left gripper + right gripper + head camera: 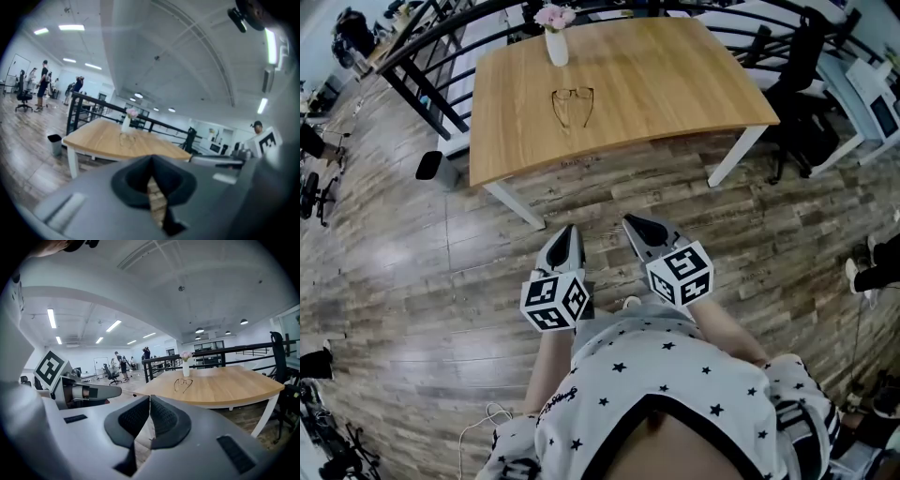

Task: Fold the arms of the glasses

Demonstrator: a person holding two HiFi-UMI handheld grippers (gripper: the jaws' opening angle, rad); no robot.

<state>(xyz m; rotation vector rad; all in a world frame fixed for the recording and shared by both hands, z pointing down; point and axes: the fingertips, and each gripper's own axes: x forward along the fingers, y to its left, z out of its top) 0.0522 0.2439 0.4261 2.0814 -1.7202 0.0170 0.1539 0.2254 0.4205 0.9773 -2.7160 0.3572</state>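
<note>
Honey-coloured wood on the surface (675, 84), taken in whole only from the head view: white legs, a curved near edge, and the glasses (572, 105) lying toward the far side with both arms spread open. Just beyond them, a white vase (556, 47) of pink flowers. Left gripper (569, 232) and right gripper (635, 225) side by side over the floor (412, 281), short of the near edge and well apart from the glasses, each with its marker cube toward the person's star-print shirt (675, 375).

Not readable from above, but plain in the gripper views: the jaws. In the left gripper view, dark pads pressed together with nothing between. In the right gripper view, ribbed pads likewise meeting at the tips, clamped on nothing, with the glasses small and far ahead on the wood.

Also only in the gripper views: a white ceiling with strip lights (51, 317), people (43, 84) standing far off, and a small dark bin (55, 143) near a leg of the surface.

Grey-brown plank flooring all around, a black railing (422, 47) behind the surface, and black office chairs (797, 66) off to the right.
</note>
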